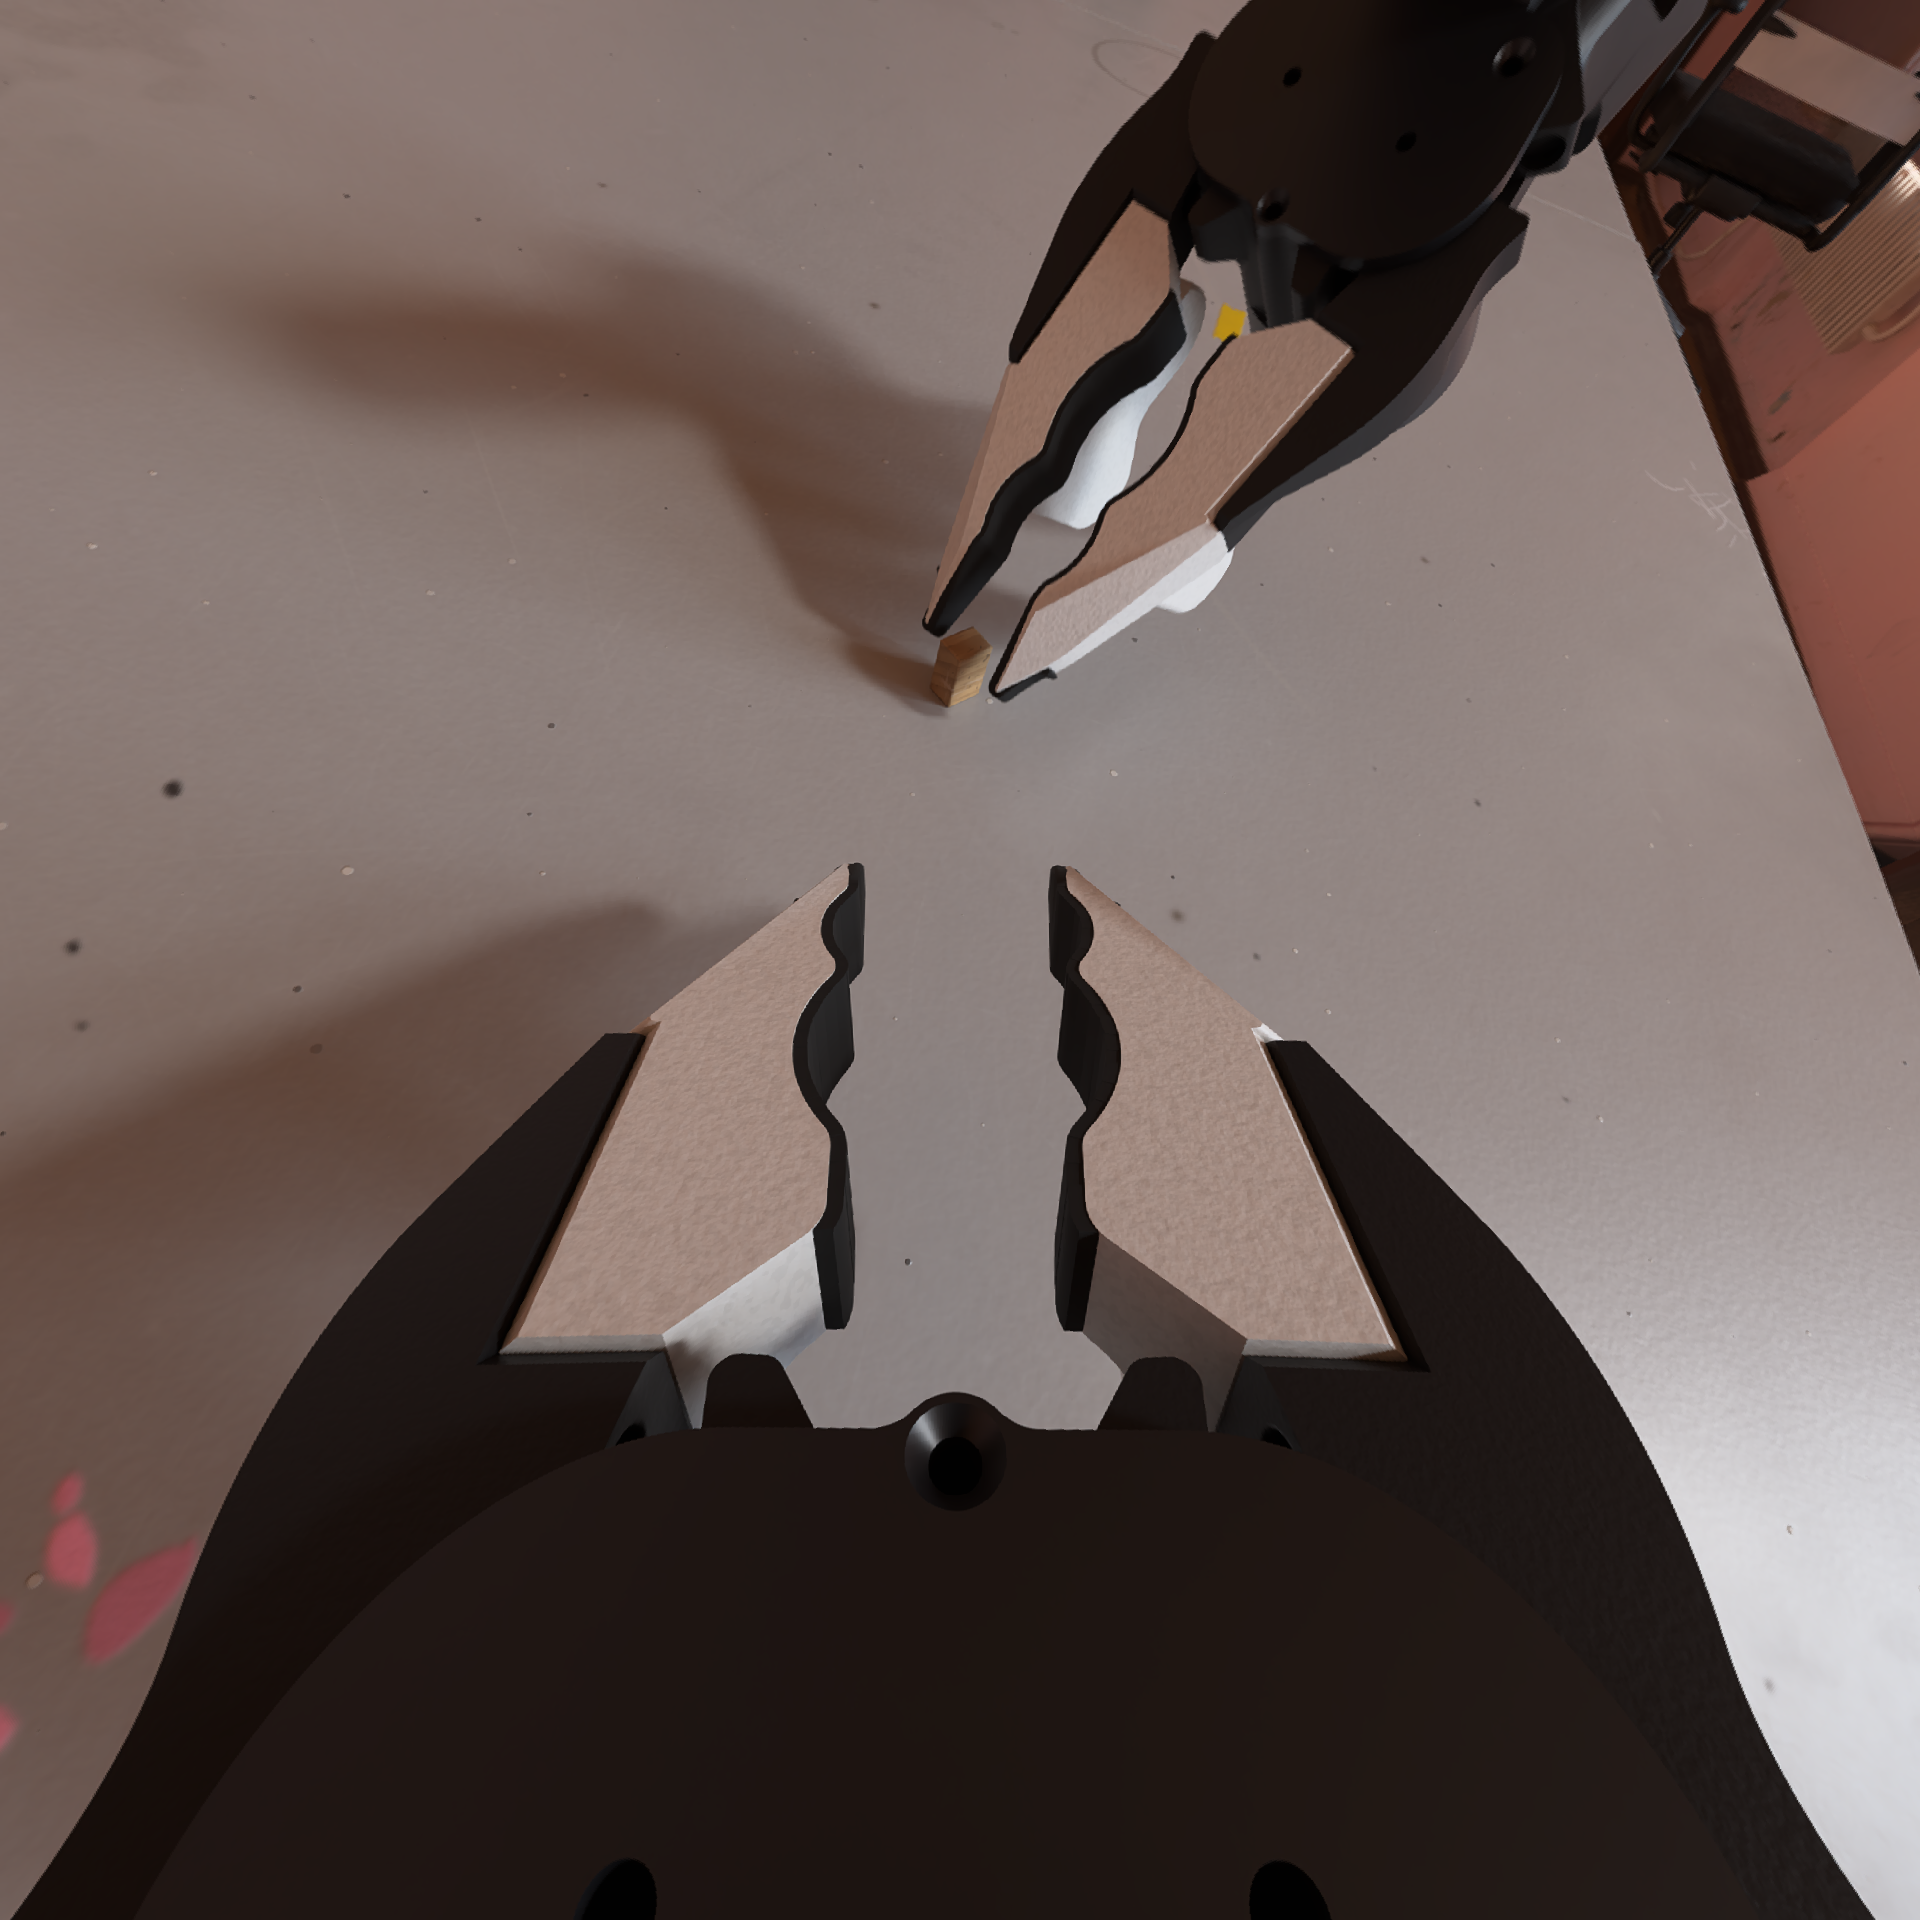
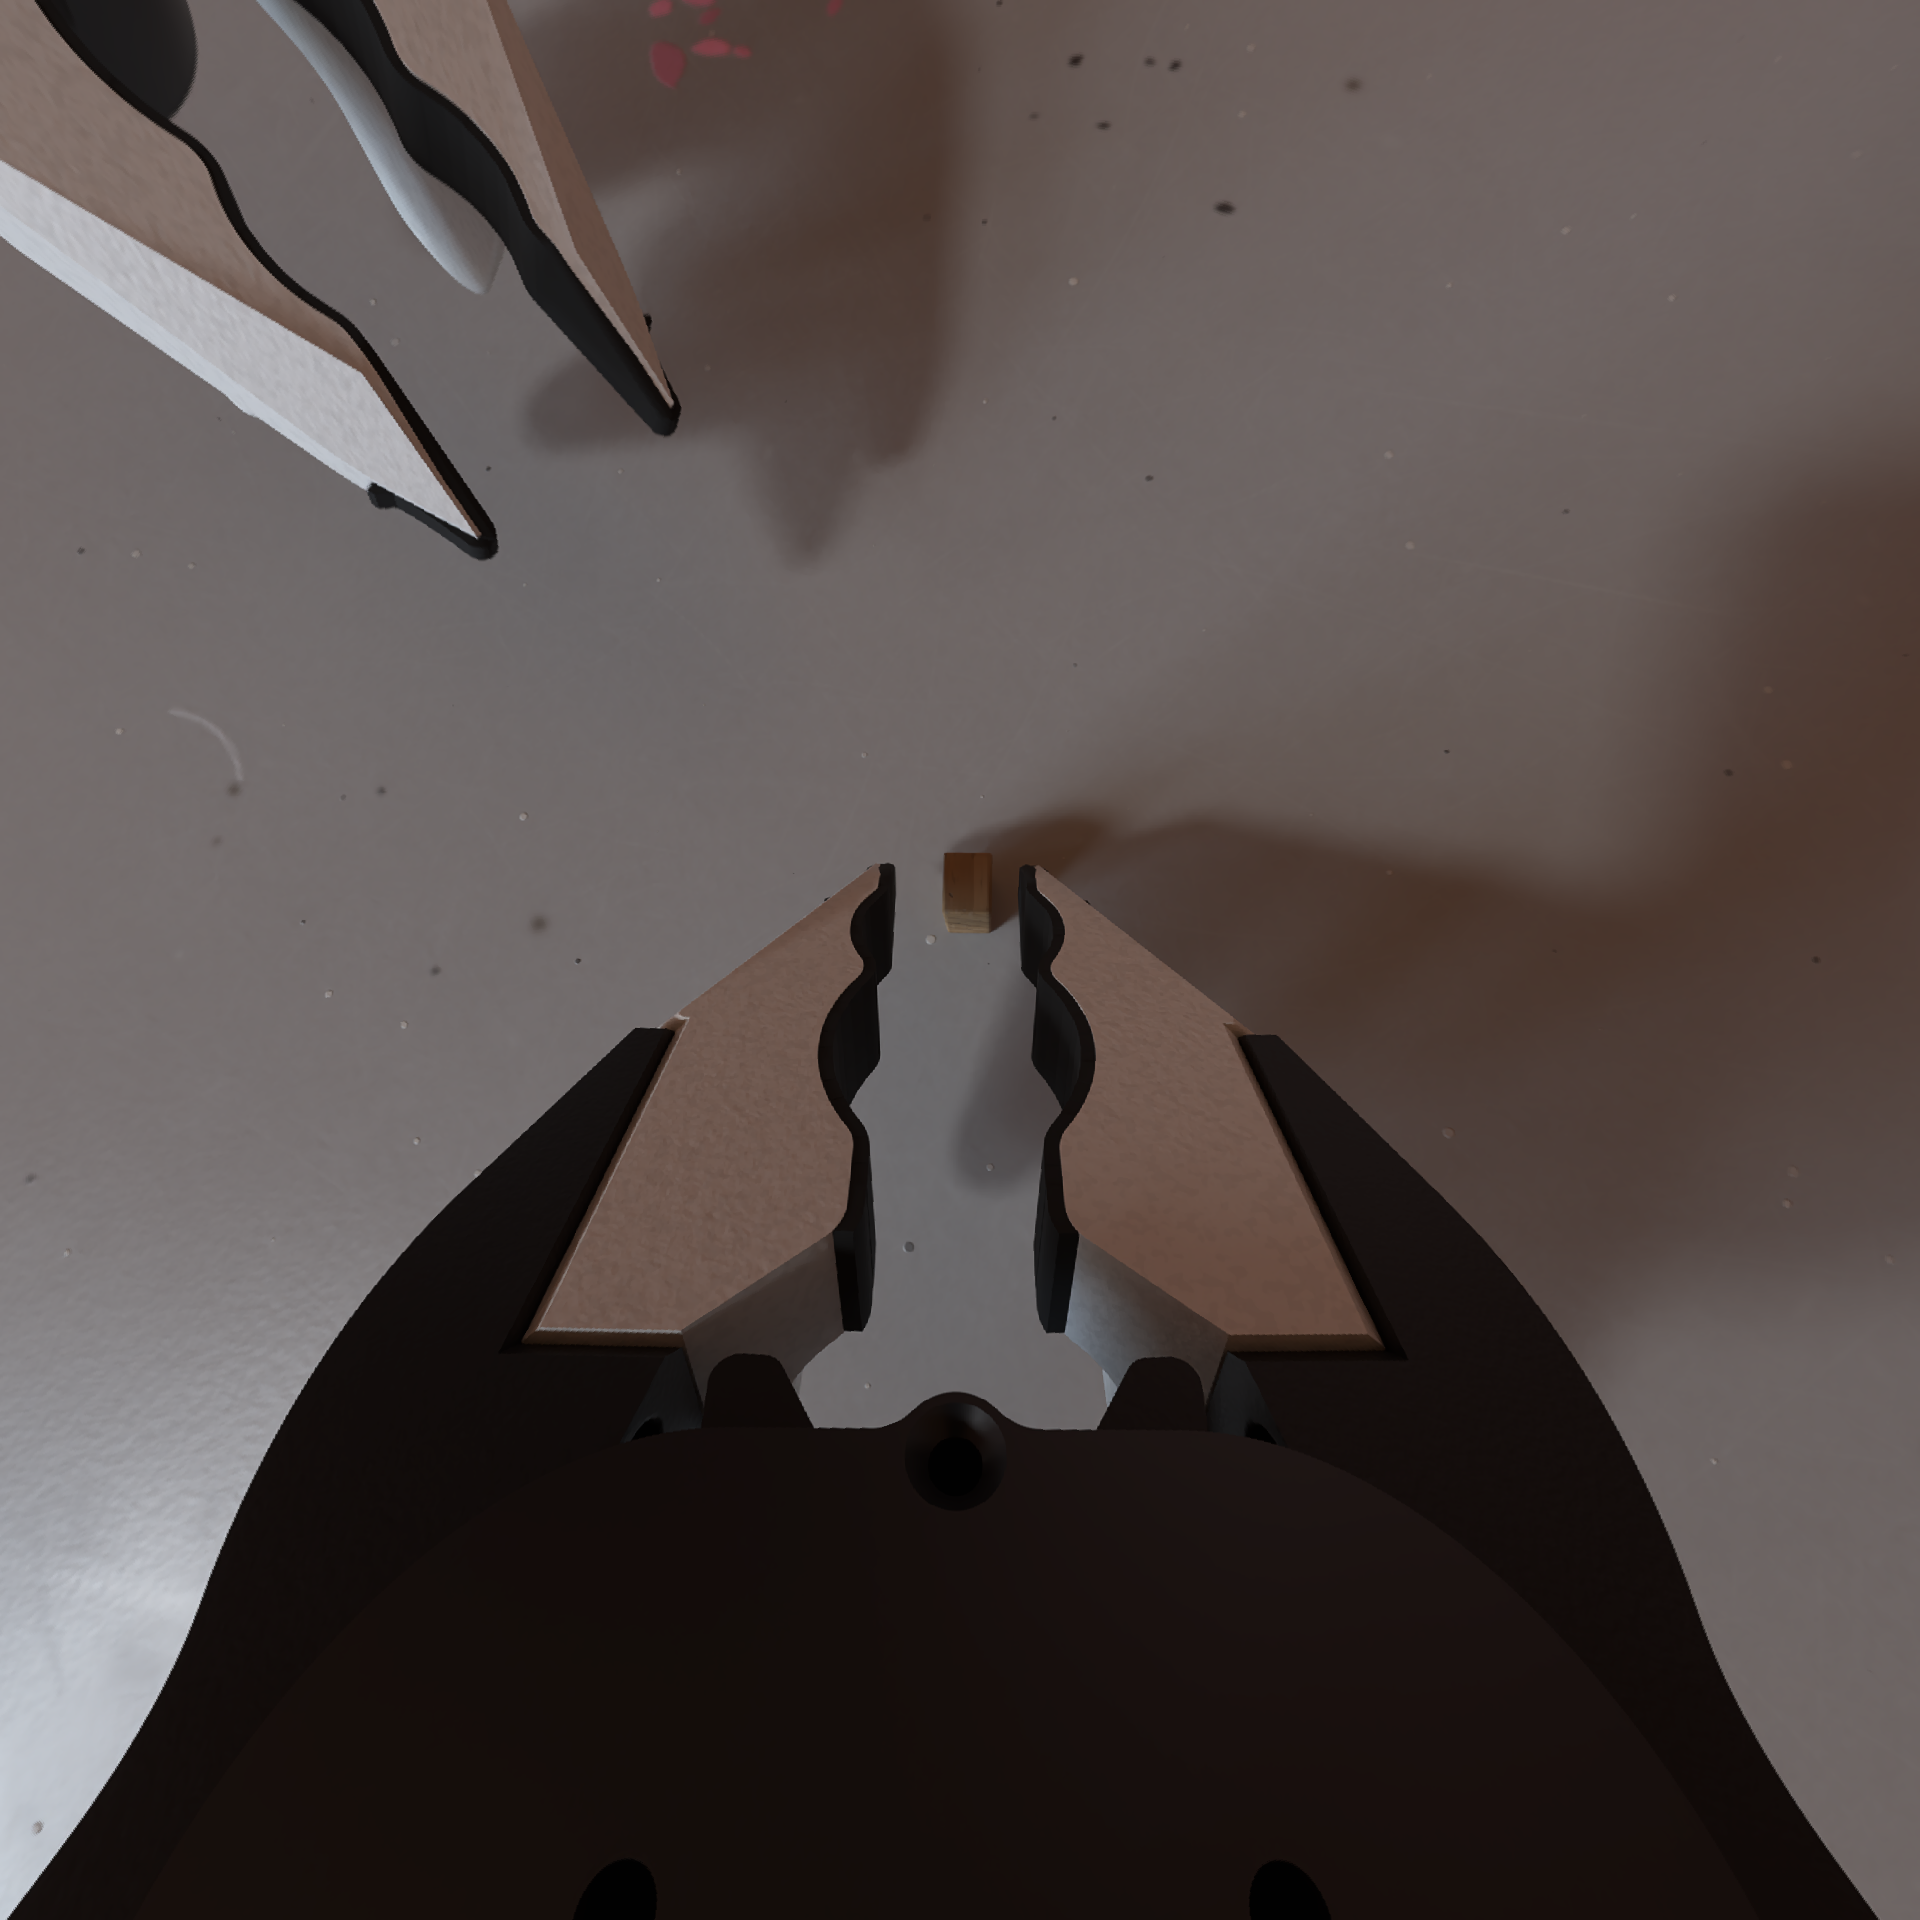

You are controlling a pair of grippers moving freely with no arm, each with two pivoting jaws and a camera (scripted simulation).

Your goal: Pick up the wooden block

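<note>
The wooden block [image 2: 966, 894] rests on the grey table [image 2: 1455, 520], between the tips of the right gripper [image 2: 956, 894], whose jaws are spread with nothing held. It sits nearer the right-hand fingertip [image 2: 1029, 894], with more gap on the other side. To grip well, the gripper should probably shift slightly toward 3 o'clock and ease forward until the block lies deeper between the pads, then close. At 10 o'clock, the left gripper [image 2: 577, 473] hangs open and empty, well apart.
</note>
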